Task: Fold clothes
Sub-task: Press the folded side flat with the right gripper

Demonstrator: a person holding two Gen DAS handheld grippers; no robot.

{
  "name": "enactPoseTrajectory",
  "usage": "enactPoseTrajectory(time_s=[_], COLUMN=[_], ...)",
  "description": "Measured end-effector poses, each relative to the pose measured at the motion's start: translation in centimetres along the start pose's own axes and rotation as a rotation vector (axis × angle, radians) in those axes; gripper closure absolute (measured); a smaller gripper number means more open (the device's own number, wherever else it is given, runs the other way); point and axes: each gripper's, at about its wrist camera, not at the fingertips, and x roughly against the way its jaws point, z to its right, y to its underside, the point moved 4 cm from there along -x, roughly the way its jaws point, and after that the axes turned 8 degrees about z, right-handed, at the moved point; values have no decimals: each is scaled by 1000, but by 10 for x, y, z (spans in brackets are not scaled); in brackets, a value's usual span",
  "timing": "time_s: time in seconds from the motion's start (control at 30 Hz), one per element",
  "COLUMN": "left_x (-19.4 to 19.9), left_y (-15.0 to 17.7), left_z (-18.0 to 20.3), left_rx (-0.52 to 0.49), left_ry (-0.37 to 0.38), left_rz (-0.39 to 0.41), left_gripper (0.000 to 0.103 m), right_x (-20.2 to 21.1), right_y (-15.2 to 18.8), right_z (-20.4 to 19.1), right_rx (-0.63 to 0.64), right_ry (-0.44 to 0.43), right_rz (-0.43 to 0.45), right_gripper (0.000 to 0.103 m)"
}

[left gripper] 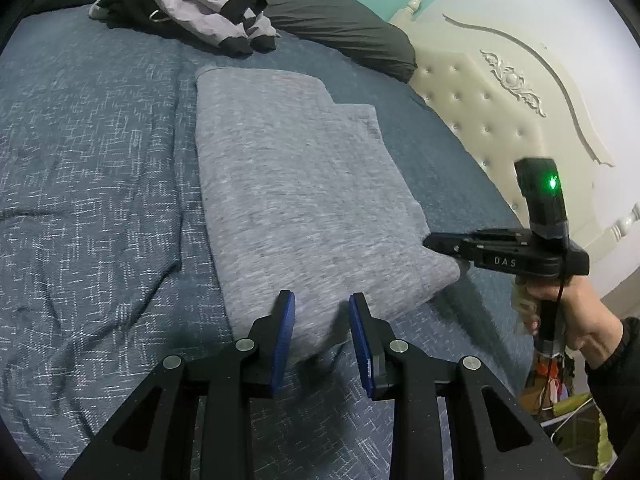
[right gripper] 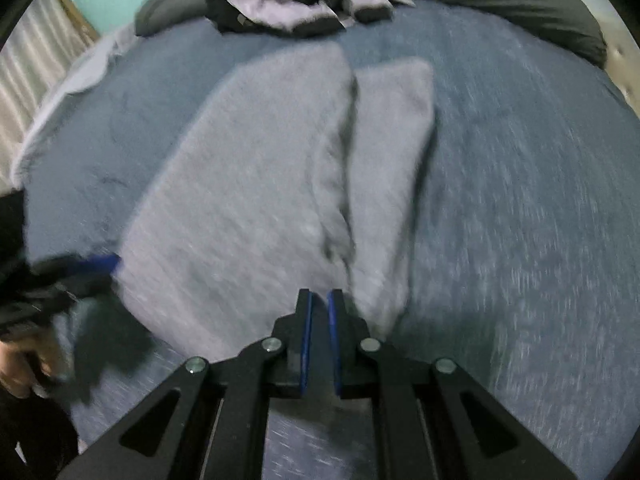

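Observation:
A grey knit garment (left gripper: 296,184) lies folded into a long rectangle on the blue bedspread (left gripper: 92,168). My left gripper (left gripper: 322,312) stands at its near edge, open, with the fabric's edge lying between the blue pads (left gripper: 285,332) and no visible pinch. My right gripper (left gripper: 431,242), held by a hand (left gripper: 560,304), hovers at the garment's near right corner. The right wrist view is motion-blurred: the right gripper (right gripper: 319,304) is shut with nothing in it, just above the garment (right gripper: 248,184), beside a narrower folded strip (right gripper: 392,160). The left gripper (right gripper: 96,262) shows blurred at the left.
A lavender and black jacket (left gripper: 188,0) lies crumpled at the far end of the bed. Behind it lies a dark grey pillow (left gripper: 340,28). A cream tufted headboard (left gripper: 480,100) borders the right side. Wide bare bedspread lies to the left of the garment.

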Motion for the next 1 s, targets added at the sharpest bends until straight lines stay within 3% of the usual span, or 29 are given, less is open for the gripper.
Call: enactPoseTrajectory(time_s=[0.07,0.2,0.3,0.4,0.5,0.7,1.0], left_x=[2,5,2,0,-2,-2,10], left_y=[-1,-3,-1,1,4,5,-4], left_z=[-4,-11,-15,-20,-28,-24,-12], left_rx=[5,14,17,27,60,44,8], left_ry=[-10,-26,-30,-35,-31,-31,-23], left_rz=[3,2,-14,-29,-45,-45,-2], left_gripper=[73,72,72,71,63,62,63], right_x=[6,31,39,27,7,-10,3], right_y=[4,-4,-12,-10,-3,12,28], right_z=[5,-9,-35,-60,-60,-27,5], right_rx=[-36,-53,-45,15,-34,-147,-255], right_ry=[20,-24,-104,-116,-109,-69,-22], right_rz=[13,96,151,129,86,77,70], right_gripper=[95,95,95,95,95,99,100])
